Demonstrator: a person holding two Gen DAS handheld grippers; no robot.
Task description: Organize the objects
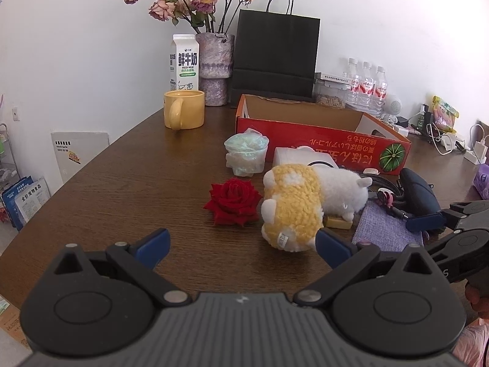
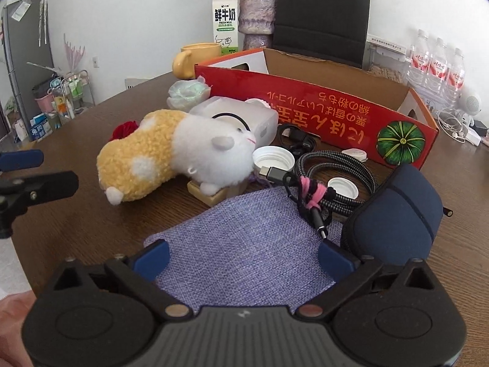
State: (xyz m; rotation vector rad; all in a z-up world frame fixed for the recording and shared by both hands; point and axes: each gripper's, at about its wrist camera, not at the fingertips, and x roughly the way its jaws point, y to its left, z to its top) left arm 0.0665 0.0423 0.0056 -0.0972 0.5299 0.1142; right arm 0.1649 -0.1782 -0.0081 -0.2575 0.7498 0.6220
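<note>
A yellow and white plush toy [image 1: 308,202] lies on the brown table [image 1: 122,189], its head resting on a small tan block [image 2: 211,194]. A red rose [image 1: 233,200] lies to its left. My left gripper [image 1: 243,244] is open and empty, just in front of the plush. My right gripper [image 2: 243,255] is open and empty over a purple fabric pouch [image 2: 244,244]. A dark blue case [image 2: 397,214] sits right of the pouch. A braided cable [image 2: 333,180] with a pink tie and white caps [image 2: 272,157] lie behind it. A red cardboard box [image 2: 321,104] stands open behind.
At the back stand a yellow mug [image 1: 183,108], a milk carton [image 1: 184,61], a vase of dried roses [image 1: 215,67], a black paper bag [image 1: 275,52] and water bottles [image 1: 366,85]. A wrapped green bundle [image 1: 246,153] and a white box [image 2: 235,117] sit near the red box.
</note>
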